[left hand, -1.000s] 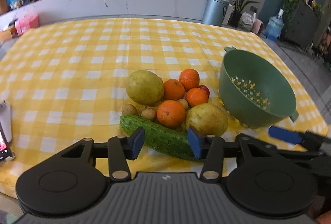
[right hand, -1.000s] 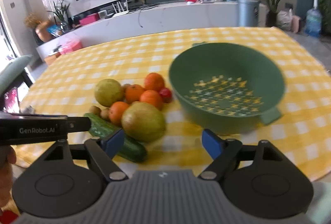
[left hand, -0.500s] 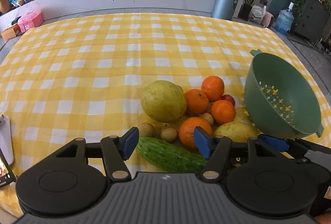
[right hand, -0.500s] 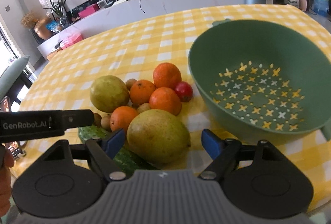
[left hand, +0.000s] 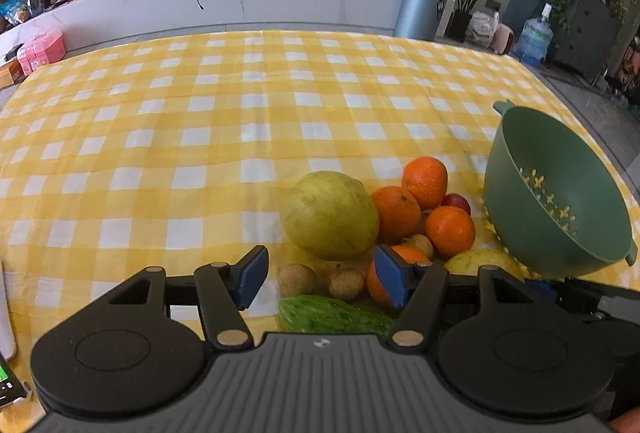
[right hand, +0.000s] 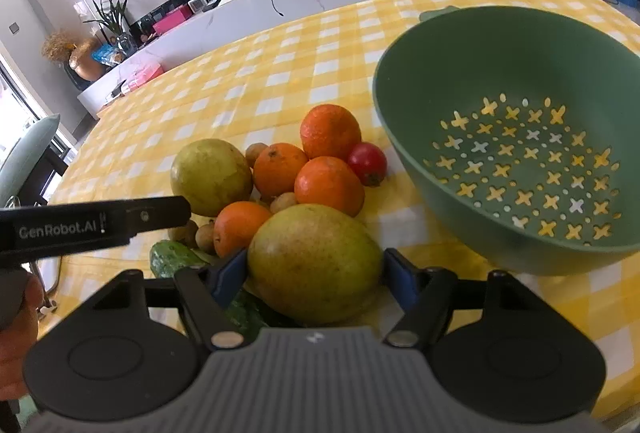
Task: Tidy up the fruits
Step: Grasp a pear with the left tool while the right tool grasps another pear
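A pile of fruit lies on the yellow checked cloth: two green-yellow pears, several oranges [right hand: 328, 185], a red fruit [right hand: 367, 163], small brown fruits [left hand: 298, 279] and a cucumber [left hand: 332, 315]. My right gripper [right hand: 316, 269] has the near pear [right hand: 316, 261] between its blue pads. Its jaws are closing and the pads touch both sides of the pear. My left gripper [left hand: 320, 269] hangs open just above the brown fruits and the cucumber, with nothing gripped. The far pear [left hand: 330, 219] sits just beyond it. An empty green colander [right hand: 516, 137] stands right of the pile.
A hand [right hand: 16, 317] holds the left gripper's black side bar [right hand: 92, 225] at the left of the right wrist view. A phone [left hand: 8, 381] and a white object lie at the near left table edge. Beyond the table are a counter, a bin [left hand: 420, 9] and plants.
Both grippers have come forward and lower over the pile. The left jaws widened. The right jaws moved around the near pear and narrowed onto it.
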`<state>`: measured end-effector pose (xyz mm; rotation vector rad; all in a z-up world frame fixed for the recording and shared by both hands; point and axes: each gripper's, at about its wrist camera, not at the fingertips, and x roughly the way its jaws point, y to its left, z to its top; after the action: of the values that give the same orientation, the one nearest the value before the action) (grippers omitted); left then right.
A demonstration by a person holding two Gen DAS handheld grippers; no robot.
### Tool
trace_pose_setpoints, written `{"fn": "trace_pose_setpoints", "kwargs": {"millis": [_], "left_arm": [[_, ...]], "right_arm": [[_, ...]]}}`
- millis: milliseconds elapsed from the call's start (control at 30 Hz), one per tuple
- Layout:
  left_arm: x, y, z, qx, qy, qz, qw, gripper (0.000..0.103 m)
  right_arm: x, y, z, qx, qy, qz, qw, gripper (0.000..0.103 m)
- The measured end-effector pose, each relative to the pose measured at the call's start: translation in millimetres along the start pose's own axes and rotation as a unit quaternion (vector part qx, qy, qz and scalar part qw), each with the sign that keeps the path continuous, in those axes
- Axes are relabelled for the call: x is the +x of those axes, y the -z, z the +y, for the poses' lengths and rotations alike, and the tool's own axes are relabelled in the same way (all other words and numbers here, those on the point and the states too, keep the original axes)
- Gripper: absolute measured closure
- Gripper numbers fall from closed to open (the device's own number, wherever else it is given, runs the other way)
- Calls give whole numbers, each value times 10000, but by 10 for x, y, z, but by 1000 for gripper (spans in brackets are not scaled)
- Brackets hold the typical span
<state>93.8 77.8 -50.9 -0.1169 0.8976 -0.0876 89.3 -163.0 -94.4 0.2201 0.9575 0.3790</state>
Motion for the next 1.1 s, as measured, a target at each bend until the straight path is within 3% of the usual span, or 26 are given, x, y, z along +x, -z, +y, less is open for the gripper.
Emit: {"fn": "trace_pose_setpoints", "kwargs": {"millis": [67, 133, 433, 633, 800, 1100], "left_arm": [[12, -8, 35, -91, 54, -63, 9999, 31], [46, -15, 63, -189, 69, -138, 9997, 24], [279, -48, 87, -530, 218, -254, 9980, 20], [410, -97, 130, -882, 392, -315, 9948, 21], [445, -70, 129, -860, 418, -341, 9948, 27], [437, -38, 139, -978, 412, -416, 9935, 28]], "right_arm": [[-8, 20, -14, 21, -8, -42, 10000, 33], [-33, 40, -31, 37, 52, -119, 9999, 33], [-40, 55, -171, 368, 0, -355, 9987, 33], [-45, 72, -169, 329, -12, -395, 9987, 33], [-48, 81, -181, 345, -30, -403, 9986, 33], [-26, 89, -141, 211, -16, -384, 9990, 33]]}}
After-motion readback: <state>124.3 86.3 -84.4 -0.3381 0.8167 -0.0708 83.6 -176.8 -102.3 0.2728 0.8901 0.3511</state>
